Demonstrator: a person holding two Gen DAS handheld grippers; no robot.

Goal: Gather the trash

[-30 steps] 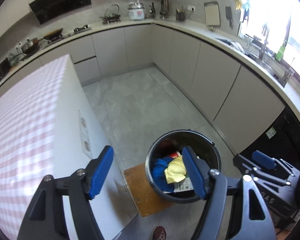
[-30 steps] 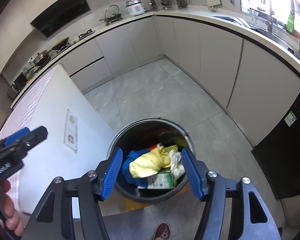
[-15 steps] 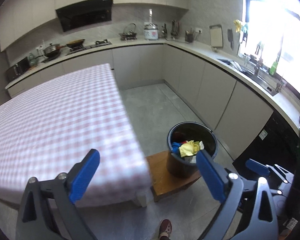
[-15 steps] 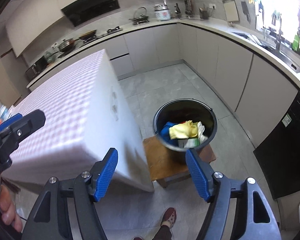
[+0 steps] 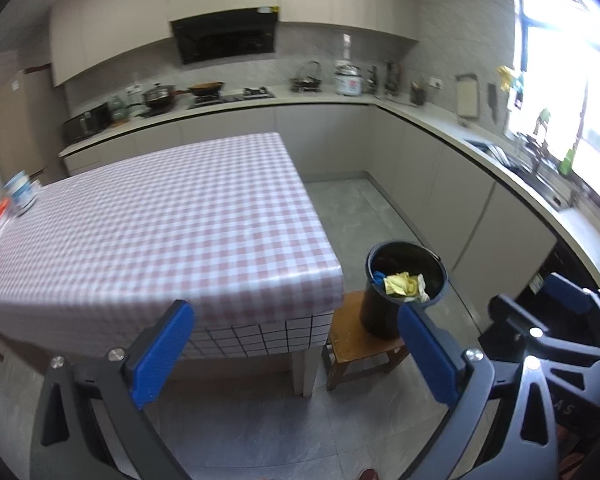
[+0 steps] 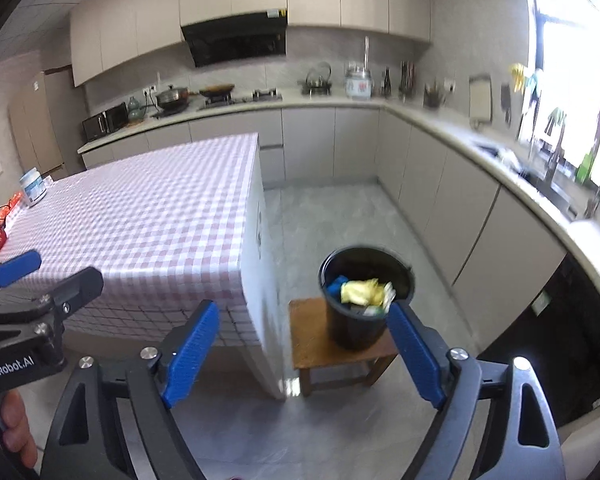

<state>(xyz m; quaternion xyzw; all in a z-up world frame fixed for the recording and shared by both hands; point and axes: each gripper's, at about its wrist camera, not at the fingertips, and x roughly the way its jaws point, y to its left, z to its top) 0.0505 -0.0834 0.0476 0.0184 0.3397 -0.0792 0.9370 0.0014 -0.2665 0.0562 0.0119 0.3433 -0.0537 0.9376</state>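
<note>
Both hand-held grippers (image 5: 296, 354) (image 6: 302, 354) wide apart, just opening, empty.

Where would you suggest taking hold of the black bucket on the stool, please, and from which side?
Probably by the rim of the bucket, coming down from above. It stands upright on the stool with its mouth open; one finger inside and one outside would pinch the wall on the side clear of the trash.

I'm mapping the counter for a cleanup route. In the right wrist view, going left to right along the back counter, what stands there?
Microwave → green jar → lidded pot → wok → kettle → rice cooker → dark bottle → cutting board.
</note>
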